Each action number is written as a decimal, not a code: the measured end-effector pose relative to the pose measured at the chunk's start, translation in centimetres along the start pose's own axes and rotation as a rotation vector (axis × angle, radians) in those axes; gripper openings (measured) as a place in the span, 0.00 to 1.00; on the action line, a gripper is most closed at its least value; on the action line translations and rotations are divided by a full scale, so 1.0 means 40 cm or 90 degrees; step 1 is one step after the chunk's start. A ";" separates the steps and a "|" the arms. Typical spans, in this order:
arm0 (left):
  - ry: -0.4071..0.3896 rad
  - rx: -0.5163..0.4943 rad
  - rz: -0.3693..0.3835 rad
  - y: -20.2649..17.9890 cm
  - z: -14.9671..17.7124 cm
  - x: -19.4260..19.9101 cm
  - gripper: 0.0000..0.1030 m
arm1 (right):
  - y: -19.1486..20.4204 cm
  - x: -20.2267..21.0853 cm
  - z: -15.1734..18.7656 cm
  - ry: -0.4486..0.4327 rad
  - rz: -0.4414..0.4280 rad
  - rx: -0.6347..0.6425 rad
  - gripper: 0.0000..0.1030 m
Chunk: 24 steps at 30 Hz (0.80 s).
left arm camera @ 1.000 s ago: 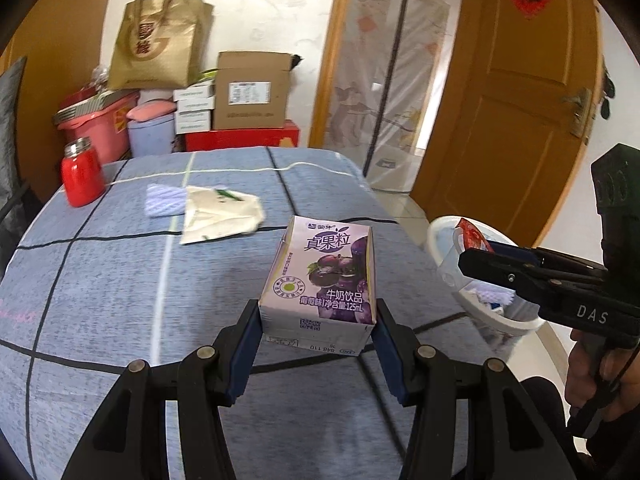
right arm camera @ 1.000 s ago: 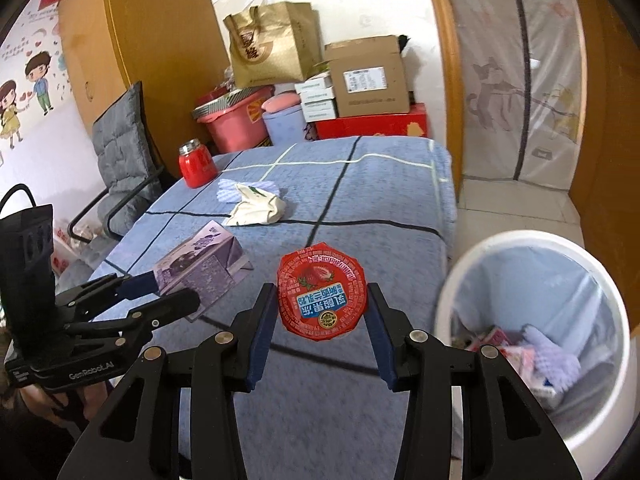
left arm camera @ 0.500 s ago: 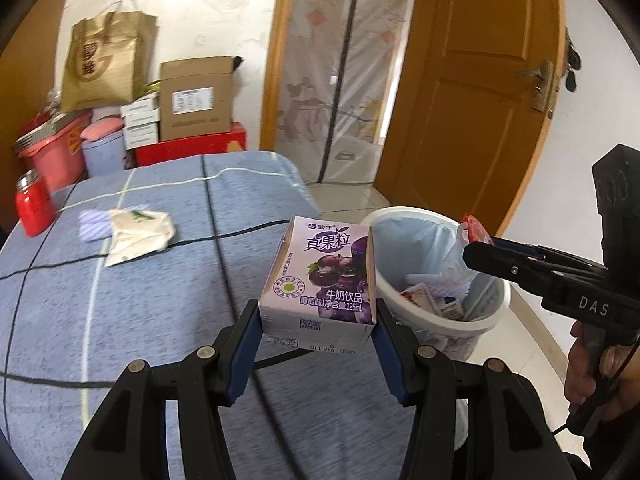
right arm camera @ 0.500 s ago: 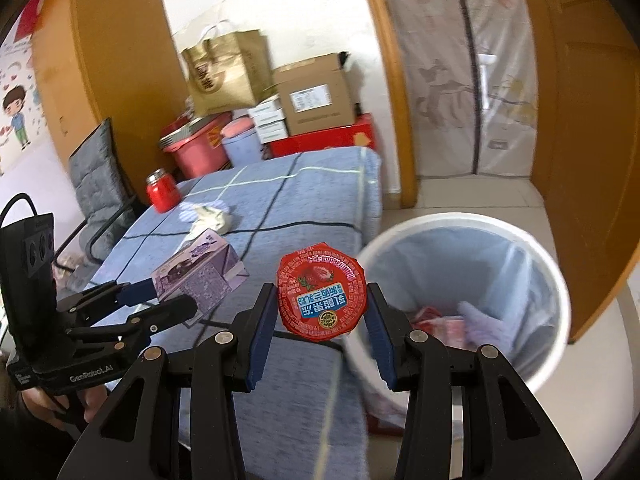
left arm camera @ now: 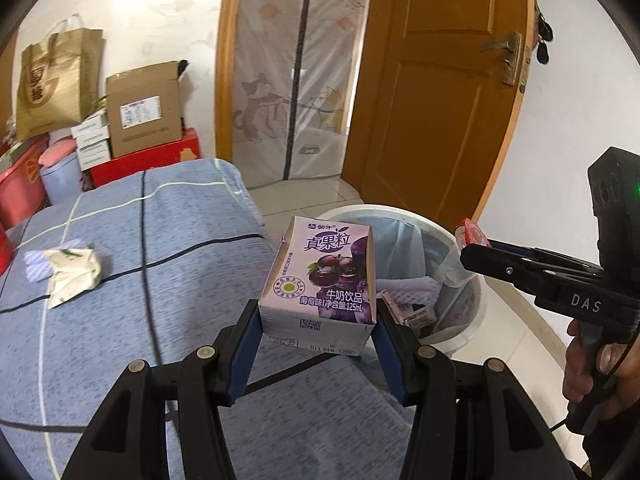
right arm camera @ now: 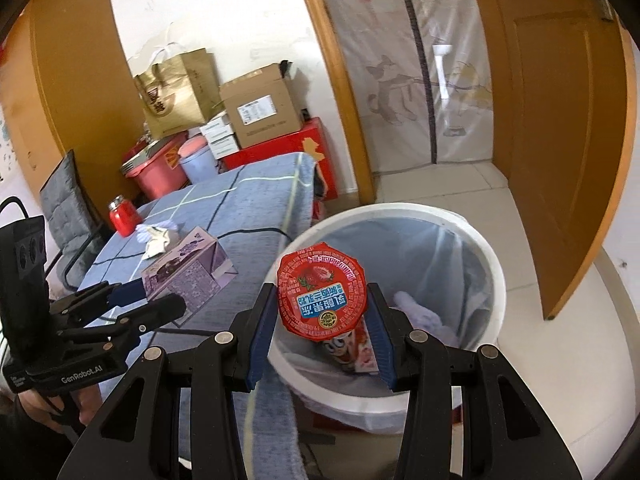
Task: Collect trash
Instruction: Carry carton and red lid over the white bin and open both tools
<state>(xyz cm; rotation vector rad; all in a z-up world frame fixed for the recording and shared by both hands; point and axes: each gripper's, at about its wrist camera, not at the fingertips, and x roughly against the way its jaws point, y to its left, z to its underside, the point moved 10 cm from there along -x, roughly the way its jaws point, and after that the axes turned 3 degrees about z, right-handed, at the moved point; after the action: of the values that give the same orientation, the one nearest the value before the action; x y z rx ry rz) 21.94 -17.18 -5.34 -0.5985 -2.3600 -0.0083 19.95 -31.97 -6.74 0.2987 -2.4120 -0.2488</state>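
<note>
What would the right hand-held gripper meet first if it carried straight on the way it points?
Probably the inside of the white trash bin: beyond the red-lidded cup that the right hand-held gripper holds lies its lined opening. Depth is uncertain.

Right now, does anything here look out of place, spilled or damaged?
Nothing spilled or broken. The only stray item is the crumpled wrapper lying on the blue tablecloth. The left gripper holds the purple milk carton and the right gripper holds the red-lidded cup near the white bin.
</note>
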 end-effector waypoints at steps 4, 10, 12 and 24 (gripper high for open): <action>0.013 -0.010 0.009 -0.021 -0.003 -0.040 0.52 | -0.030 -0.016 0.009 0.011 0.006 -0.013 0.44; 0.037 -0.023 0.025 -0.047 0.006 -0.095 0.52 | -0.074 -0.042 0.035 0.033 0.016 -0.030 0.44; 0.048 -0.027 0.031 -0.056 0.013 -0.117 0.53 | -0.089 -0.051 0.045 0.042 0.020 -0.037 0.44; 0.094 -0.042 0.054 -0.090 0.030 -0.209 0.53 | -0.116 -0.079 0.070 0.068 0.043 -0.048 0.45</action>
<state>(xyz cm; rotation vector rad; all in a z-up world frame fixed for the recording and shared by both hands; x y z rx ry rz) 25.10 -23.69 -10.97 -0.7063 -2.1977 -0.0900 21.14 -35.25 -11.97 0.1906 -2.2963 -0.2840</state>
